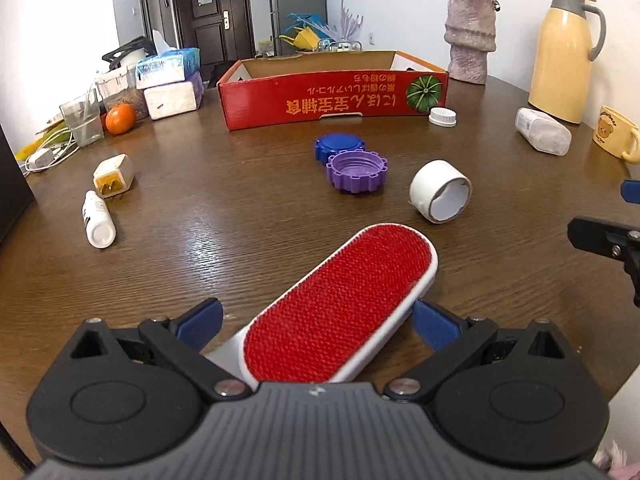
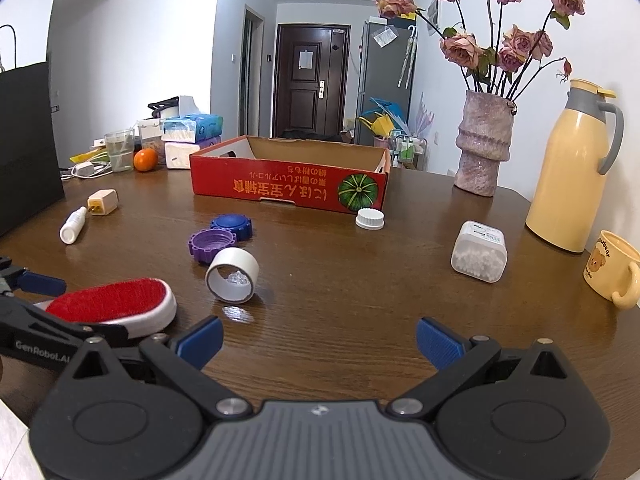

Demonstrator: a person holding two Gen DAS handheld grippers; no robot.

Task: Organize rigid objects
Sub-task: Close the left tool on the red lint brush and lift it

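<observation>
The worktop (image 1: 240, 216) spread bare between the red box (image 1: 332, 96) and my lint brush (image 1: 340, 308). The brush lay slantwise between my left tool's (image 1: 316, 320) spread fingers, its handle hidden beneath. My right tool (image 2: 318, 340) hung open, nothing between its fingers, beside the brush.

Glossy wood-grain table (image 1: 240, 216); lint brush (image 1: 340, 308) with rough red cloth, seemingly smooth white plastic rim.

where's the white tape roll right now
The white tape roll lies on its side on the table, just in front of the purple cap and right of the lint brush.
</observation>
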